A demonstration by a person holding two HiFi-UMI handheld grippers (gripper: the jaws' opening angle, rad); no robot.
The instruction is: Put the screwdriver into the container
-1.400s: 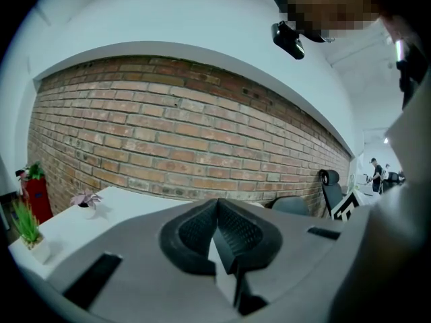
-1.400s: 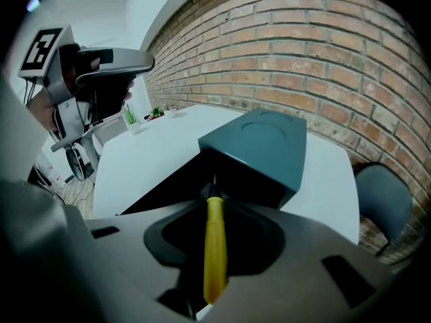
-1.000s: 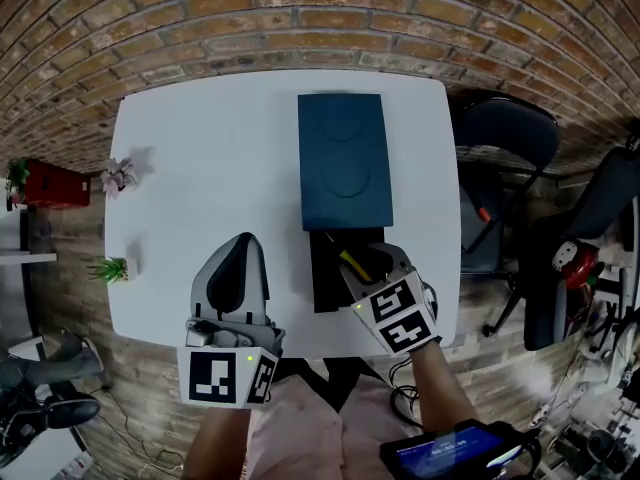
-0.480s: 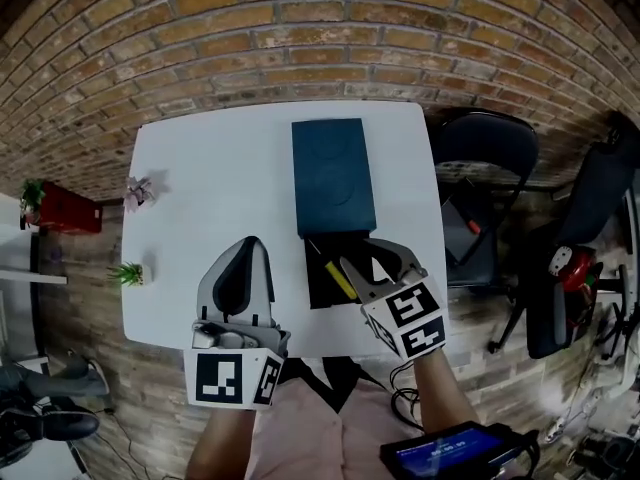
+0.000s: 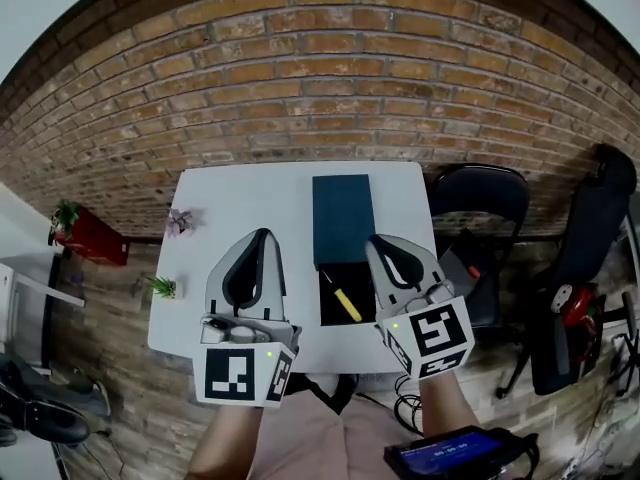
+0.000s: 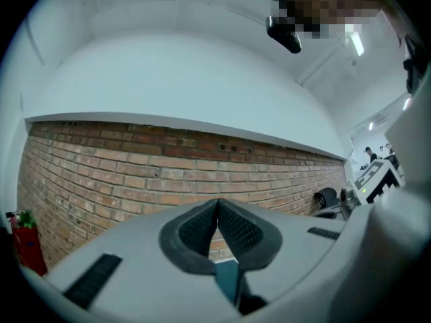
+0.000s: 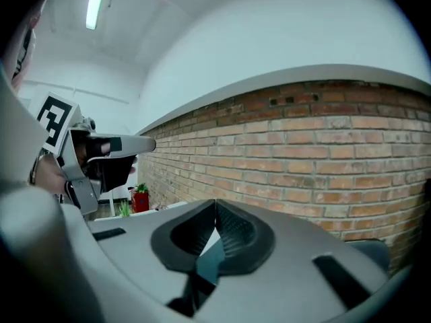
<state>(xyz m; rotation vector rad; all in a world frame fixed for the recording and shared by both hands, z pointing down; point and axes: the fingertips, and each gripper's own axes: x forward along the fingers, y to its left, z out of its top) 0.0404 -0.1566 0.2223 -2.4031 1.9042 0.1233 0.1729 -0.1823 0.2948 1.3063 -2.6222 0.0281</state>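
In the head view, a white table [image 5: 250,193] fills the middle of the frame, with a brick wall [image 5: 320,78] across the top. A black container [image 5: 333,313] sits open near the table's lower edge, right of centre. The screwdriver [image 5: 347,305] lies diagonally inside it, yellow handle toward the lower right and thin shaft toward the upper left. Directly above the container in the frame lies a dark teal box [image 5: 342,220], its lower edge against the container.

The left gripper [image 5: 263,234] is in the lower left-centre of the frame, over bare tabletop and apart from the container. In the left gripper view, its jaws are clenched tip to tip on nothing, and the left gripper [image 6: 217,204] faces the brick wall.

The right gripper [image 5: 377,240] is at the container's right edge, just beside the screwdriver but not touching it. In the right gripper view, the jaws of the right gripper [image 7: 215,204] are closing. Their tips already meet with nothing between them, and only brick shows beyond.

At the table's left edge stand a small green plant [image 5: 162,287] and, above it, a small pinkish flower [image 5: 180,220]. A dark chair [image 5: 478,208] stands to the right of the table.
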